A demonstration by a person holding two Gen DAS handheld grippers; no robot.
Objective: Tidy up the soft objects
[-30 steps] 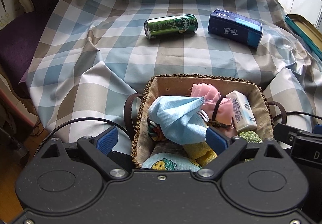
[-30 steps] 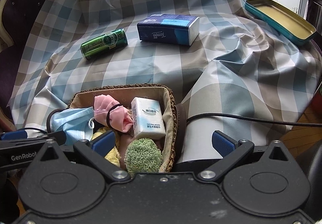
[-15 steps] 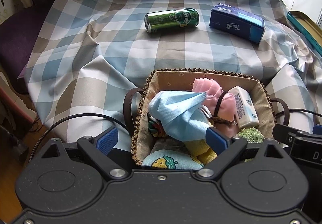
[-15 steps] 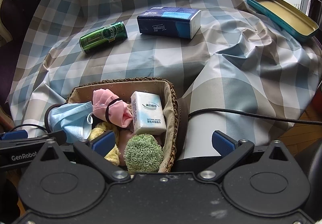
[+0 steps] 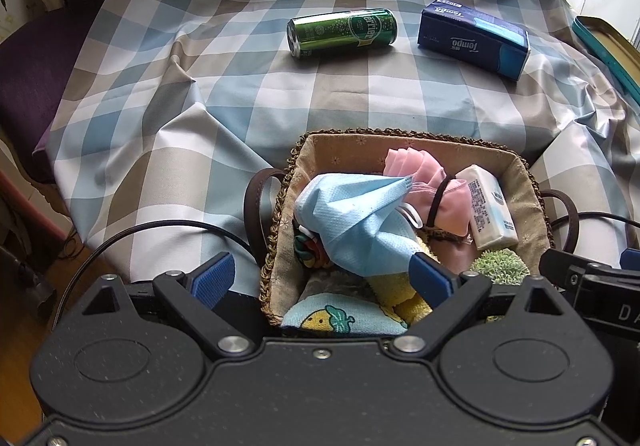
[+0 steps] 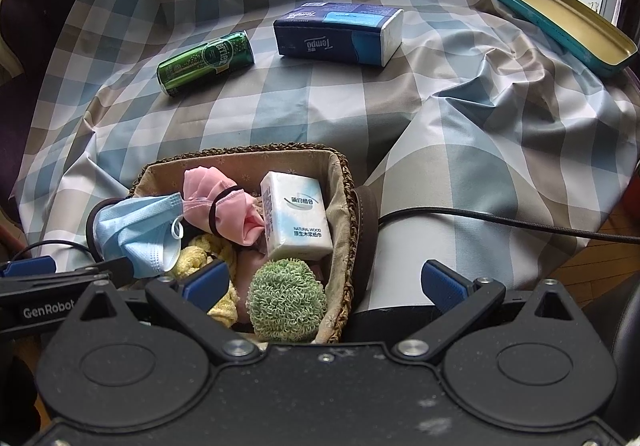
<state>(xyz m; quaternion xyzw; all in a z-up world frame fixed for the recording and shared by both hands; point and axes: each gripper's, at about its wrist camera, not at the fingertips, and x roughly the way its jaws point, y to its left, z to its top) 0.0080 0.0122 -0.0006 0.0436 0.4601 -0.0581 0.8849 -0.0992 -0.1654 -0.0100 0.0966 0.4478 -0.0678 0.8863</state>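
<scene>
Left wrist view: left gripper wide open, empty, drawn slightly back from basket over the last second. Right gripper likewise open. Blue mask lies inside; stowing looks nearly finished.

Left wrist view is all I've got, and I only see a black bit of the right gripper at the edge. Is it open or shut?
Observer: Open. The right gripper has its jaws wide apart and grips nothing. The green fuzzy ball in the basket lies between them.
Operator: What's that teal edge at far right?
Observer: A shallow teal tin, gold inside, lying open on the checked cloth.
Operator: And the white pack in the basket?
Observer: The white tissue pack has a front face that reads NATURAL WOOD.
</scene>
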